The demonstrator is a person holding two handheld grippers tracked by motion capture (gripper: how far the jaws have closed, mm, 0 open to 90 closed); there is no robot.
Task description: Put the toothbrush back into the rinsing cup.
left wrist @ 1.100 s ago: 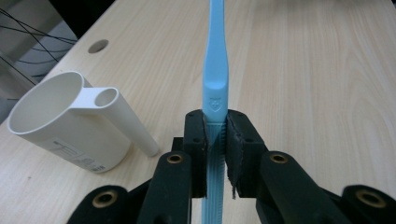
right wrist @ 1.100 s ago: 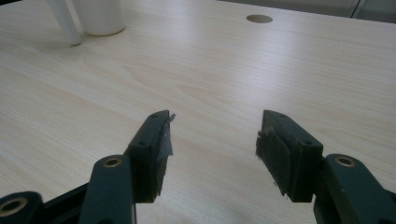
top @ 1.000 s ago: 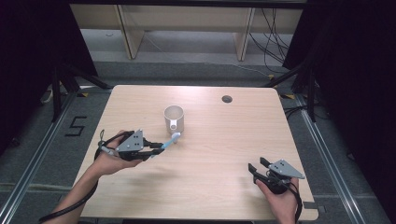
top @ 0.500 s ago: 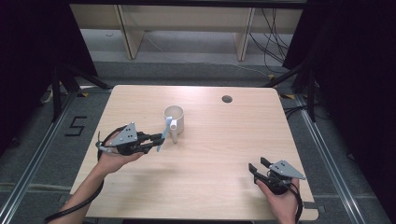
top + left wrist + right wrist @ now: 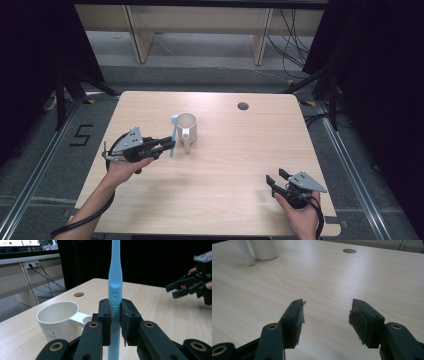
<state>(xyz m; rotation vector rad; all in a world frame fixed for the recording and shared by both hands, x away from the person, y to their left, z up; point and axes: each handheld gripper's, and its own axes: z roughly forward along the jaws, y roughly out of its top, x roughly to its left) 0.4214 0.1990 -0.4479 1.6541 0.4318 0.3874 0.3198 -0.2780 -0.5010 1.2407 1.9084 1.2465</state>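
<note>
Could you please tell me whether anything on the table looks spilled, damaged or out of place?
Nothing stands out. The white mug stands upright, the left gripper holds the blue toothbrush squarely beside it, and the right gripper rests open over bare table.

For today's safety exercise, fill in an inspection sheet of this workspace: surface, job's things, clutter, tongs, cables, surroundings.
Surface: wooden table, round hole near the far edge.
Job's things: blue toothbrush upright beside white mug.
Clutter: nothing seen.
Tongs: left tongs shut on toothbrush; right tongs open, nothing between them.
Cables: one trails from left tongs; more on the floor behind.
Surroundings: dark curtains, pale shelving behind.
</note>
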